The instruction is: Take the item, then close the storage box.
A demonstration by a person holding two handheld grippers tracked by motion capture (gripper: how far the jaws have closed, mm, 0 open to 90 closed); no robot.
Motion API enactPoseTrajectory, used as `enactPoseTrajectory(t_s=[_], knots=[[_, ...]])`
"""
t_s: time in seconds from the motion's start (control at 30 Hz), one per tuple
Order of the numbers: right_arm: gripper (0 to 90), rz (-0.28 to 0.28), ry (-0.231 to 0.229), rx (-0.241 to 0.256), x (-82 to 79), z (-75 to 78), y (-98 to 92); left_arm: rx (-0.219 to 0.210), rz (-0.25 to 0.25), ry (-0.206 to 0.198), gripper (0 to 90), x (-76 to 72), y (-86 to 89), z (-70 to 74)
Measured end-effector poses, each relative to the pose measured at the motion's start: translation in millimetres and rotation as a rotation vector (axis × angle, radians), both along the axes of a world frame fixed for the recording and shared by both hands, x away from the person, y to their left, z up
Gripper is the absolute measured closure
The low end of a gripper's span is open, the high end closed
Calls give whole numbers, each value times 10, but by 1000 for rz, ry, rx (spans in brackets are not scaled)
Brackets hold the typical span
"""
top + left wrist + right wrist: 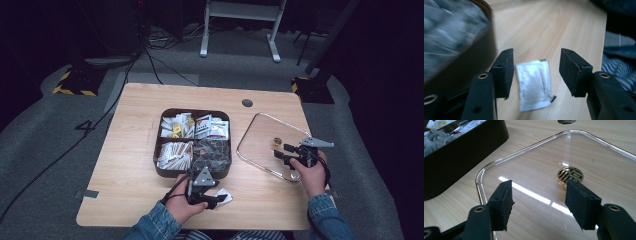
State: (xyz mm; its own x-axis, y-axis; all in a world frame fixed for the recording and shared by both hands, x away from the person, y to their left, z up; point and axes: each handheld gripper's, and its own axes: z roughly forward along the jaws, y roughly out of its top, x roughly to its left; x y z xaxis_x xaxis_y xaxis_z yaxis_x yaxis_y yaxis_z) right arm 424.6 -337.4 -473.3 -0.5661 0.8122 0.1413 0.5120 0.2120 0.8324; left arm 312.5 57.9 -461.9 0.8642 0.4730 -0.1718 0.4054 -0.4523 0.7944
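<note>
A small white sachet (534, 85) lies flat on the wooden table, near its front edge (223, 196). My left gripper (535, 71) hovers over it, open, one jaw on each side, not touching it. My left gripper (212, 200) sits just in front of the dark divided box (159, 155). A clear glass lid (524, 165) with a round gold knob (570, 175) lies on the table at the right. My right gripper (539, 202) is open above the lid's near part, empty, the knob just beyond its right jaw. It is also in the high view (283, 151).
The dark box holds several white and red sachets in the back compartments and grey pouches (212, 152) at the front right. A round cable hole (247, 103) is in the table's far side. Bare wood lies left of the box. Cables run on the floor.
</note>
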Motion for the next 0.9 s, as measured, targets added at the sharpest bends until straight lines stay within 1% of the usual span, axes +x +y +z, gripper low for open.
enactPoseTrajectory(t_s=[0.07, 0.27, 0.4, 0.47, 0.5, 0.63, 0.73, 0.83, 0.9], knots=[[391, -10, -3, 3, 17, 4, -6, -27, 31, -5, 462, 18, 81, 65], [360, -38, -29, -22, 104, -2, 4, -50, 98, -29, 457, 30, 281, 197], [345, -64, -42, -43, 187, -1, 3, -49, 139, -48, 456, 9, 383, 245], [343, -70, -37, -51, 221, -14, 5, -48, 158, -52, 455, -3, 441, 265], [342, -70, -37, -54, 239, -24, 9, -48, 174, -57, 455, -9, 476, 275], [337, -78, -31, -78, 306, -59, 31, -43, 210, -69, 455, -25, 571, 296], [333, -82, -25, -92, 346, -77, 45, -36, 234, -68, 452, -34, 630, 301], [321, -83, -22, -100, 380, -89, 53, -18, 270, -79, 444, -44, 680, 313], [302, -78, -15, -113, 406, -104, 64, -19, 298, -76, 440, -47, 746, 338]])
